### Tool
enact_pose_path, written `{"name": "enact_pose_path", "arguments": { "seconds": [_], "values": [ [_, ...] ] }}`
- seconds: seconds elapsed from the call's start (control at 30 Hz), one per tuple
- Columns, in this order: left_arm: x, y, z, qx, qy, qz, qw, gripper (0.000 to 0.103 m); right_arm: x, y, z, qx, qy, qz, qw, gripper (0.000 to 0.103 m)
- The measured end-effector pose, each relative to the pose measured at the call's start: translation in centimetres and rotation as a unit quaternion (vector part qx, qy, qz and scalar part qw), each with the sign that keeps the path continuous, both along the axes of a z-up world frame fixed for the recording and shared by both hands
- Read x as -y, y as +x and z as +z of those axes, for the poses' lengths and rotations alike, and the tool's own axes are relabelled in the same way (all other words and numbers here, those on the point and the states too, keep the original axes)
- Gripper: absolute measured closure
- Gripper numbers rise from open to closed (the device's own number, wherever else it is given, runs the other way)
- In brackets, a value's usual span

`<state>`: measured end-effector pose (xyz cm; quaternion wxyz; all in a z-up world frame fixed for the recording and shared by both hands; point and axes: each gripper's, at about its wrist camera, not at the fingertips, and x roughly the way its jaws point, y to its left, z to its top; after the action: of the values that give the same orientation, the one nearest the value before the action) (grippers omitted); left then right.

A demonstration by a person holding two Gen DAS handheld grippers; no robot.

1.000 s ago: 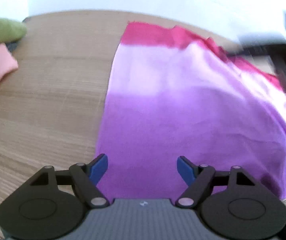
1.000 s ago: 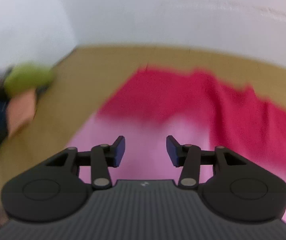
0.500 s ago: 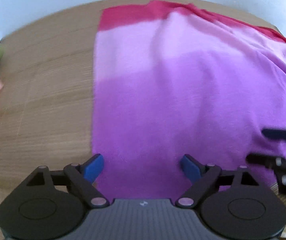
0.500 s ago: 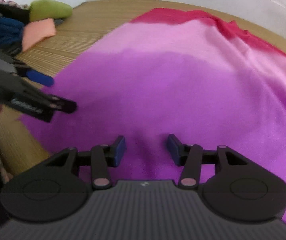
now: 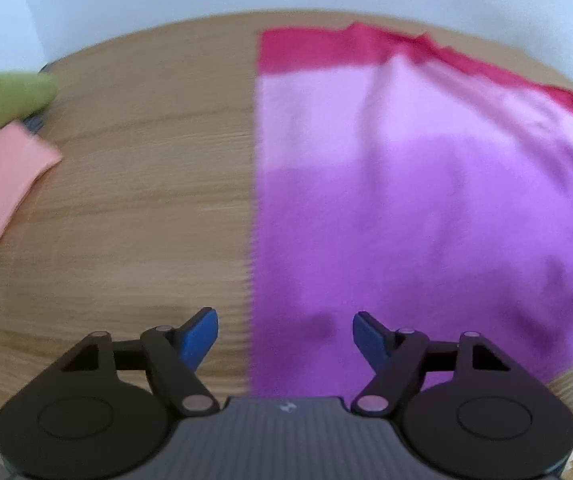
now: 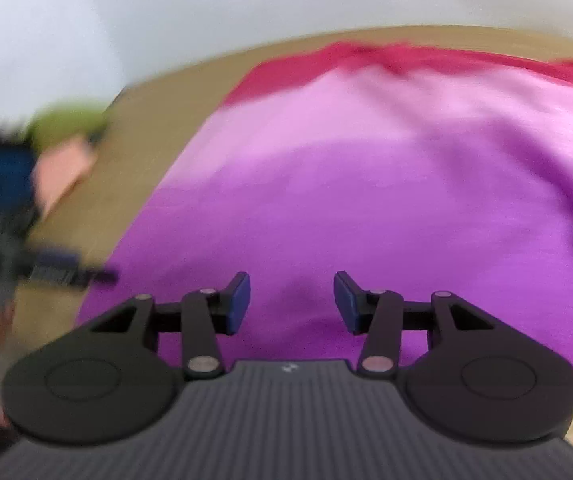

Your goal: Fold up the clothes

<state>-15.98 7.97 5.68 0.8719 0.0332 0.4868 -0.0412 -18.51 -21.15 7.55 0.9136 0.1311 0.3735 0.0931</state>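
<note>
A banded garment of crimson, pale pink and purple cloth is spread flat on the wooden tabletop. Its left edge is straddled by the left tool, whose jaws are closing with nothing pinched. The right tool is held half spread above the purple band, empty. A green bundle and a folded peach cloth are seen well left of the garment.

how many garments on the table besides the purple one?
2 clearly: rolled green cloth at the far left edge, folded peach cloth just in front. Dark items beside them are too blurred to count.
</note>
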Motion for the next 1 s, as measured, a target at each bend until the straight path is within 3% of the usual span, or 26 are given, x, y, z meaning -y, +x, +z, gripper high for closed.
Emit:
{"name": "enact_pose_path", "arguments": {
  "seconds": [0.1,0.23,0.4,0.5,0.6,0.77,0.87,0.93,1.0],
  "values": [
    [4.1,0.2,1.1,0.025,-0.008,-0.045,0.9987,0.025,6.8,-1.6,0.7,0.019,-0.002,-0.098,0.995,0.054],
    [10.8,1.6,1.3,0.044,0.001,-0.081,0.9958,0.024,15.9,-4.0,1.2,0.05,-0.03,-0.2,0.978,0.054],
    [17.5,3.4,-0.5,0.018,0.016,-0.016,0.9996,0.024,27.6,-4.5,0.2,0.06,0.004,-0.262,0.963,0.051],
    [20.1,4.2,-1.4,-0.001,0.013,0.045,0.9989,0.024,33.3,-3.0,-0.5,0.066,0.014,-0.262,0.963,0.051],
    [21.5,4.4,-2.4,-0.025,0.014,0.101,0.9945,0.024,36.7,-1.5,-1.0,0.072,-0.032,-0.236,0.969,0.052],
    [22.6,3.9,-2.7,-0.046,0.03,0.153,0.9867,0.024,38.3,0.0,-2.0,0.051,-0.142,-0.162,0.975,0.052],
    [23.8,3.5,-1.0,-0.029,0.022,0.136,0.99,0.029,38.4,0.6,-2.8,0.045,-0.147,-0.128,0.98,0.053],
    [25.9,3.3,1.0,-0.004,0.005,0.07,0.9976,0.027,38.2,1.0,-3.0,0.049,-0.145,-0.119,0.981,0.053],
    [28.6,3.1,2.8,0.023,-0.007,-0.004,0.9997,0.025,37.7,1.6,-3.0,0.052,-0.152,-0.125,0.979,0.053]
  ]
}}
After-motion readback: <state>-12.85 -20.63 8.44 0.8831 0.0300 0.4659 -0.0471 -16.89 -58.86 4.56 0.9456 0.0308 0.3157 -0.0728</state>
